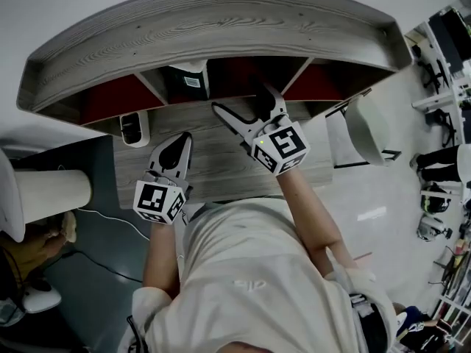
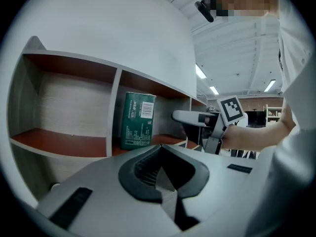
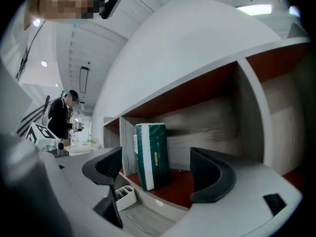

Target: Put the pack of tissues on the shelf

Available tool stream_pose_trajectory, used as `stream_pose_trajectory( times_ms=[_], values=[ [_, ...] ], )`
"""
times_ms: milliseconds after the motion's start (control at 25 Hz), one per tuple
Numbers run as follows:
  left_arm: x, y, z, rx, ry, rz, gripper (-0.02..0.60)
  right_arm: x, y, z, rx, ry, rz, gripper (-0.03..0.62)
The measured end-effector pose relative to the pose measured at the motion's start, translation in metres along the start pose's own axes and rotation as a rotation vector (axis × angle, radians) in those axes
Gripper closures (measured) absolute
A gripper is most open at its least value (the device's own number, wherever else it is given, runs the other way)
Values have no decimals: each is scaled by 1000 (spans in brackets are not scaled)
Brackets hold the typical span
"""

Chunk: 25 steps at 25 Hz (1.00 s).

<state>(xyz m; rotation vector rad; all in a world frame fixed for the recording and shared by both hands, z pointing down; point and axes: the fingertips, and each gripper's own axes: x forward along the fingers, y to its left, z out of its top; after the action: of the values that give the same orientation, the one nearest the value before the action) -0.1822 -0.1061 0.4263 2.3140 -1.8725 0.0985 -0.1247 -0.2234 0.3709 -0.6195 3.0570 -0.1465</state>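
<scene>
Your pack of tissues [image 3: 153, 154] stands upright on the red floor of the shelf [image 1: 221, 20]. It is in the second compartment from the shelf's left end, close beside that compartment's left divider and near the front edge of the floor. One narrow side, green with a white stripe, faces your right gripper view, and the printed face with the barcode label faces your left gripper view.

Your right gripper [image 1: 239, 98] has its jaws spread wide. It is raised to the shelf front, just to the right of the pack's compartment. The pack shows in the gap between the two dark pads but lies beyond them, apart from both and standing free.

Your left gripper [image 2: 161, 152] has its jaws pressed together on themselves, and it holds above the left part of the grey wood desk [image 1: 221, 168], short of the shelf front.

A small white holder [image 1: 134, 129] sits at the desk's back left corner, under the shelf. In your right gripper view a person [image 3: 61, 115] in dark clothes stands far off at the left, beside a table
</scene>
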Motion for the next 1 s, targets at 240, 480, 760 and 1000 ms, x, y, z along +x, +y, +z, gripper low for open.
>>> stream_pose_trajectory(
  times_ms=[240,480,760,1000],
  values=[
    [32,-42,5,15,-5,-93,566,-68,-23,-5,-4,57,-61,168],
    [57,-83,8,30,-7,-173,566,-133,-49,-10,-4,66,-177,400],
    [75,-114,13,40,-17,-237,566,-183,-64,-15,-17,108,-246,546],
    [80,-128,14,52,-7,-268,566,-205,-71,-12,15,97,-263,548]
  ],
)
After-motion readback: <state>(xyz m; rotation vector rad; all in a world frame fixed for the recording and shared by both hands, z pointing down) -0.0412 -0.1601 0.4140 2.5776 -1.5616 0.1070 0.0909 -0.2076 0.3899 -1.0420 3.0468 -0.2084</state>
